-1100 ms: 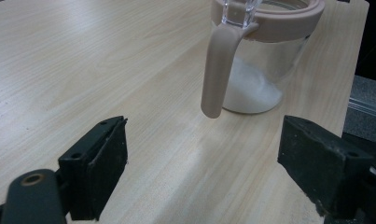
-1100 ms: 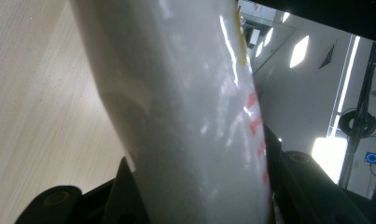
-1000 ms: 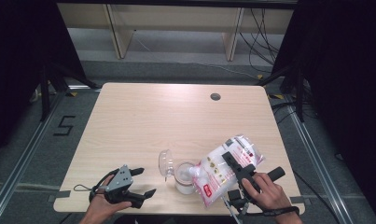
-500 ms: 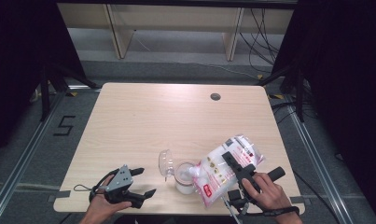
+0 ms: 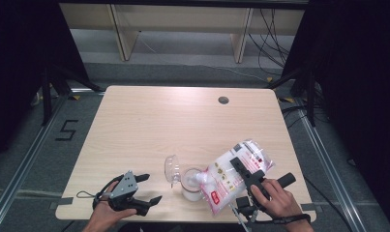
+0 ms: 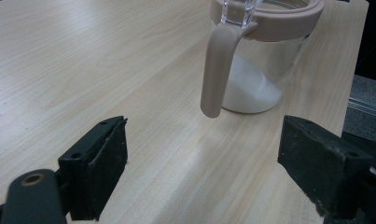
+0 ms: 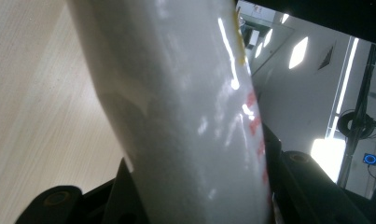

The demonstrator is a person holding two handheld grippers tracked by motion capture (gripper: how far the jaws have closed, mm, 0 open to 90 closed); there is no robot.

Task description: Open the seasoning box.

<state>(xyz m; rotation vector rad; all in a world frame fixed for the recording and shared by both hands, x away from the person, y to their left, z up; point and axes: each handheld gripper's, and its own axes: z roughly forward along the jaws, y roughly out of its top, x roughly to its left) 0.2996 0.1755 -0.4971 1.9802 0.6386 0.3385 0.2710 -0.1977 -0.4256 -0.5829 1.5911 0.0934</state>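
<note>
I see a clear plastic bag of white powder (image 5: 231,176) with red print, tilted over a clear glass jar (image 5: 191,183), pink-rimmed, lid flipped open, partly filled, near the table's front edge.

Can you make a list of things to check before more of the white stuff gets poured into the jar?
1. Right gripper clamps the bag: ok.
2. Bag mouth over the jar: ok, tilted onto the rim.
3. Jar lid flipped open: ok.
4. Jar upright on the table: ok.
5. Room left in the jar: ok, powder low in the left gripper view.
6. Left gripper steadying the jar: not ok, open and apart.
</note>
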